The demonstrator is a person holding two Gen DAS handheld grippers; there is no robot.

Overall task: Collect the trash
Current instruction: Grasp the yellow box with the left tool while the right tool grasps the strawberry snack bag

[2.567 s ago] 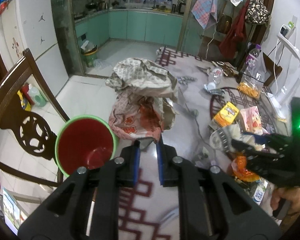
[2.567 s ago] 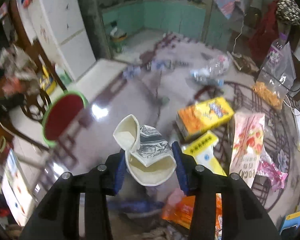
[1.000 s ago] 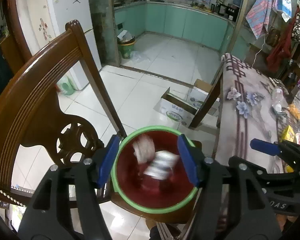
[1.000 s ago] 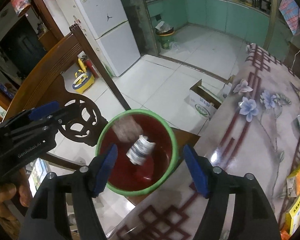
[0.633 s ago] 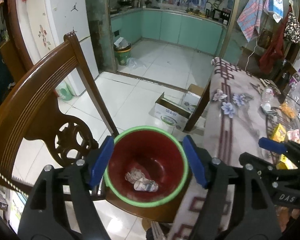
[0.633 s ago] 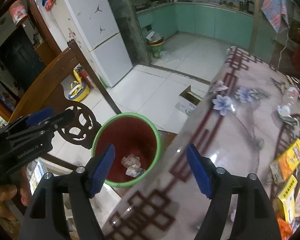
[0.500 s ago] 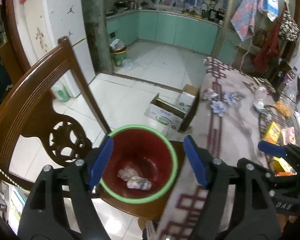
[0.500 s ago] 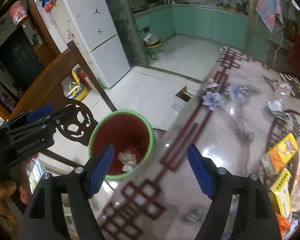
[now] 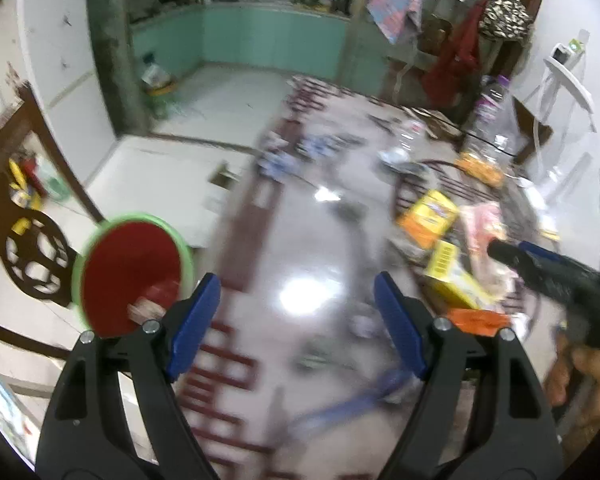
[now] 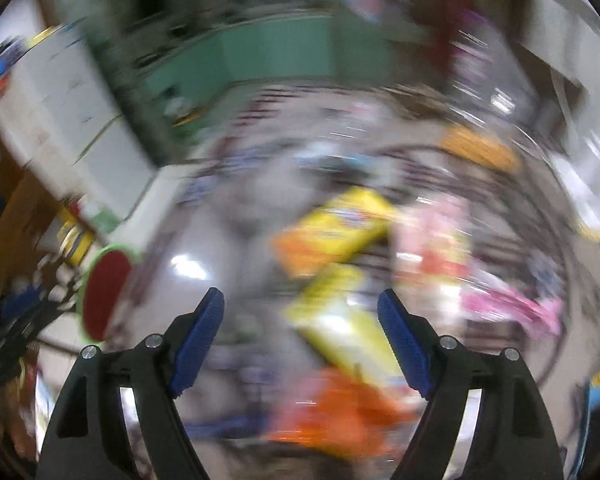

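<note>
Right now your left gripper point(image 9: 296, 316) hangs over the glossy table point(image 9: 300, 240) with its blue fingers point(image 9: 194, 320) spread wide and nothing between them. Your right gripper point(image 10: 300, 332) is just as wide apart and just as empty, though its whole view is smeared with blur (so take the details there loosely).

From the left wrist you see the bin point(image 9: 130, 274), red inside with a green rim, off the table's left edge beside the carved chair point(image 9: 28, 240); a pale crumpled scrap point(image 9: 144, 310) lies at its bottom. In the same view your right gripper point(image 9: 540, 264) reaches in from the right side, above the litter.

That litter sits on the right half of the table: an orange-yellow box point(image 9: 430, 216), a yellow box point(image 9: 452, 276) nearer you, a pink packet point(image 9: 484, 224) beside them, and an orange wrapper point(image 9: 478, 320) close to your left gripper's right finger. In the right wrist view the same things show as streaks: the orange-yellow box point(image 10: 336, 232), the yellow box point(image 10: 340, 320) between the fingers, the pink packet point(image 10: 432, 240), the orange wrapper point(image 10: 340, 412) lowest, and a bright pink wrapper point(image 10: 512, 312) further right. The bin point(image 10: 104, 292) appears there at far left, well apart from the litter.
</note>
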